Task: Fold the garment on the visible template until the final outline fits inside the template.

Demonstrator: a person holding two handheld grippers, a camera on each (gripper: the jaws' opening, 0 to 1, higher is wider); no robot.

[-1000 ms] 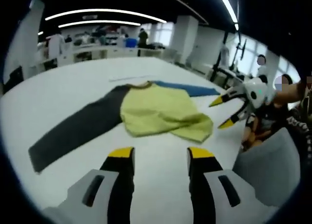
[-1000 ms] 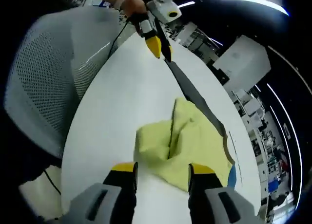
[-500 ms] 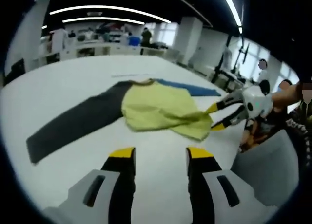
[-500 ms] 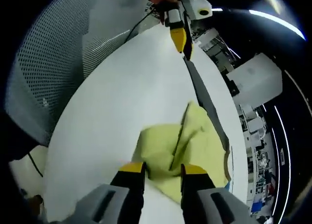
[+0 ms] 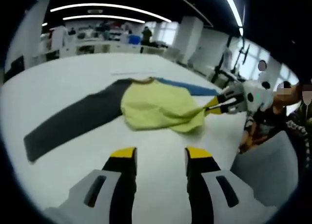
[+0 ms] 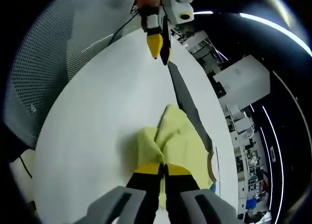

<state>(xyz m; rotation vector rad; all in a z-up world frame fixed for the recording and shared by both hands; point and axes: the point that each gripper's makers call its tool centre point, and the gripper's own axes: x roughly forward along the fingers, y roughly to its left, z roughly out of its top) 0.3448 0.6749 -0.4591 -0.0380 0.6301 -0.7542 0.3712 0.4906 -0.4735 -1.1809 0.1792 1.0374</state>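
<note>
item: yellow long-sleeved garment (image 5: 156, 107) with one dark grey sleeve and one blue sleeve, lay mid-frame on the white surface (image 5: 73, 78) in the left gripper view, grey sleeve trailing to the left edge. right gripper (image 6: 163, 169), bottom centre of the right gripper view, jaws clenched on the garment's yellow hem. left gripper (image 5: 158, 153), bottom centre of its own view, jaws parted above bare surface, grasping nothing.

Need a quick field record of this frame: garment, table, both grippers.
garment: yellow shirt with dark grey sleeve spread out and blue sleeve, lying on white table
right gripper: jaws closed on the shirt's yellow hem
left gripper: jaws apart, above bare table near the shirt
fold state: hem bunched, not yet folded
</note>
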